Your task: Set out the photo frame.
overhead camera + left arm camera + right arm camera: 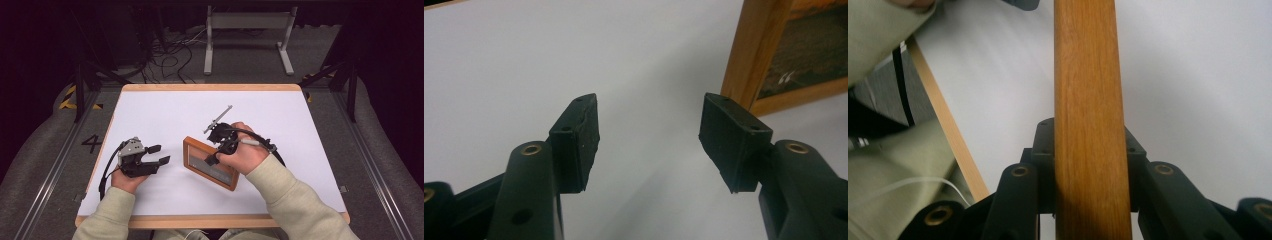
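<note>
A wooden picture frame (196,149) with a dark picture lies near the middle of the white table (165,107). My right gripper (214,156) is shut on its far edge; in the right gripper view the wooden frame edge (1088,100) runs up between the two jaws, which press on both of its sides. My left gripper (159,154) rests on the table left of the frame, open and holding nothing. In the left gripper view its pads (579,140) stand wide apart, and a corner of the picture frame (749,60) shows at the upper right.
A grey metal bar (218,118) sticks out behind the right gripper. The table's wooden rim (210,87) runs along the far side. On the floor beyond lie cables (170,55) and a white metal stand (247,30). The person's sleeve (878,35) shows at upper left.
</note>
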{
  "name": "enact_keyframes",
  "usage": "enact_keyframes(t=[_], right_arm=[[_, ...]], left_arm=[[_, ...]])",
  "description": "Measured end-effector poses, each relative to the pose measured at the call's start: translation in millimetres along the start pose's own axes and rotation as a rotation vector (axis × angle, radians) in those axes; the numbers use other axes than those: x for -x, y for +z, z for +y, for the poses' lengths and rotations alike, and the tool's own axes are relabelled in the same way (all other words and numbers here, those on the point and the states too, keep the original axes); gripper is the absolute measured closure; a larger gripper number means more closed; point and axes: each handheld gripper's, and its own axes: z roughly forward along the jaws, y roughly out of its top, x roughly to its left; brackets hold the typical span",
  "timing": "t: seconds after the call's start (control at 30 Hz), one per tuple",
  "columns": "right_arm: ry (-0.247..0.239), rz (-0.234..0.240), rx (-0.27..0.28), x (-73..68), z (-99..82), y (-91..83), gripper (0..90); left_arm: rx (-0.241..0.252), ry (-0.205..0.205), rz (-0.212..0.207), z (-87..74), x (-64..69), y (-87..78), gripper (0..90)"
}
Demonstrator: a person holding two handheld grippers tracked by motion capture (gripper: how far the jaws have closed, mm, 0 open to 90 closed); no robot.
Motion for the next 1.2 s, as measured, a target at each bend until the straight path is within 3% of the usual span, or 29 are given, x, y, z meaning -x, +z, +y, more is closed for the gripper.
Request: enact_keyframes(t=[0.17, 0.3, 0.43, 0.63, 0.87, 0.97, 1.2], right_arm=[[-0.151, 0.022, -0.034, 12.8, 5.3, -14.3, 70.9], [-0.251, 0.039, -0.027, 24.6, 7.5, -19.7, 71.0], [-0.304, 0.058, -0.016, 33.0, 8.0, -20.5, 71.0], [-0.422, 0.112, 0.02, 51.0, 6.7, -14.8, 71.1], [-0.47, 0.148, 0.025, 63.7, 4.8, -3.6, 71.1], [-0.437, 0.156, 0.027, 70.1, 0.4, 2.4, 71.1], [-0.434, 0.175, 0.013, 79.7, -8.1, 14.4, 71.0]], left_arm=[[-0.002, -0.003, 0.004, -1.8, -0.6, -3.0, 41.2], [-0.003, -0.007, 0.01, -2.8, -0.5, -4.8, 41.2], [-0.001, -0.012, 0.012, -3.5, -0.6, -5.1, 41.2], [-0.004, -0.014, 0.01, -3.8, -0.6, -4.9, 41.2], [-0.006, -0.009, 0.007, -3.5, -1.3, -4.8, 41.2], [-0.006, -0.009, 0.007, -3.6, -1.4, -4.7, 41.2], [-0.006, -0.011, 0.005, -3.4, -1.0, -4.0, 41.1]])
